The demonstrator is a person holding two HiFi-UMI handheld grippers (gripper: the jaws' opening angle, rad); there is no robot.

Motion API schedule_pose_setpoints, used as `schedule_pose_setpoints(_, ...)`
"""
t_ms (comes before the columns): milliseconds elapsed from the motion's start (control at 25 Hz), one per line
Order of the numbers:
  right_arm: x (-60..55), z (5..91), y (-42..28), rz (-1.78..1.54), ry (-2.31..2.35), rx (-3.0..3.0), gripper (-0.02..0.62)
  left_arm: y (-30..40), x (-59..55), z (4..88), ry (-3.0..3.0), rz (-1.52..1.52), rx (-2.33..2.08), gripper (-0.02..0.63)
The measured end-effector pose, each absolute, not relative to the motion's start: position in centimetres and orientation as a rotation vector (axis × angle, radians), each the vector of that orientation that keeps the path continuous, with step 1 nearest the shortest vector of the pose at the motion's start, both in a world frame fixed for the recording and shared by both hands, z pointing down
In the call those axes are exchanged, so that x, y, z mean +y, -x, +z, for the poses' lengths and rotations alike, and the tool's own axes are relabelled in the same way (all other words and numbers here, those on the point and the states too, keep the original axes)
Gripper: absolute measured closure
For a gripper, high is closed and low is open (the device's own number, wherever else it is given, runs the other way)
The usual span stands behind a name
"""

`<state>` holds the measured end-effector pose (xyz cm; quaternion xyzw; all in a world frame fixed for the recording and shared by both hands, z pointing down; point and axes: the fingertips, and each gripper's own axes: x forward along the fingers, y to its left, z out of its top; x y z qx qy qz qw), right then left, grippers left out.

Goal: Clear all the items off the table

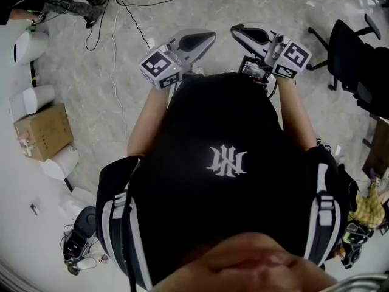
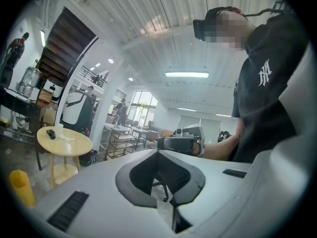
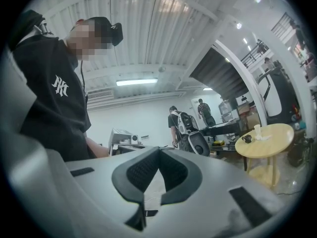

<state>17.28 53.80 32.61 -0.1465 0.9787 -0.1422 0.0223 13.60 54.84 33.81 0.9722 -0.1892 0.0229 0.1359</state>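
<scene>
Left claw (image 2: 159,152): jaws together with nothing between them, held about level in front of the person's chest.
Right claw (image 3: 158,148): jaws together as well — empty.
Facing: in the head view the two claws point at each other, tips near but not touching, and each marker cube (image 1: 159,67) sits toward the hands.
Desk (image 2: 77,147): round, pale wood, standing on the floor well apart from both claws — at the left of the left gripper view and at the right of the right gripper view.
On the desk: a white cup (image 2: 58,128), a small dark item (image 2: 51,133) just beside it, and a pale scrap too small to identify.
Beside the desk: a yellow bin (image 2: 22,186) on the floor.
Person: black shirt with a white emblem (image 1: 226,161), forearms bare.
Floor: loose cables (image 1: 115,17), a cardboard box (image 1: 44,131), a black office chair (image 1: 349,56).
</scene>
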Motion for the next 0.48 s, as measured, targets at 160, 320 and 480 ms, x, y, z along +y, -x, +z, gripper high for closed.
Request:
schedule_pose_setpoints(160,53.59,32.49,-17.2,-0.431,0.453,3.035,0.592,-13.6,54.63,33.75,-2.822,0.061,-0.549,0.594)
schedule_pose_setpoints(320,53.7,32.46,-17.09,-0.433,0.448,3.038,0.592,-13.44,54.67,33.55,-2.817,0.064,-0.555,0.594)
schedule_pose_setpoints(480,53.67,32.5,-16.89,-0.438,0.448,3.035,0.592,-13.15,54.61,33.49,-2.814,0.062,-0.564,0.594)
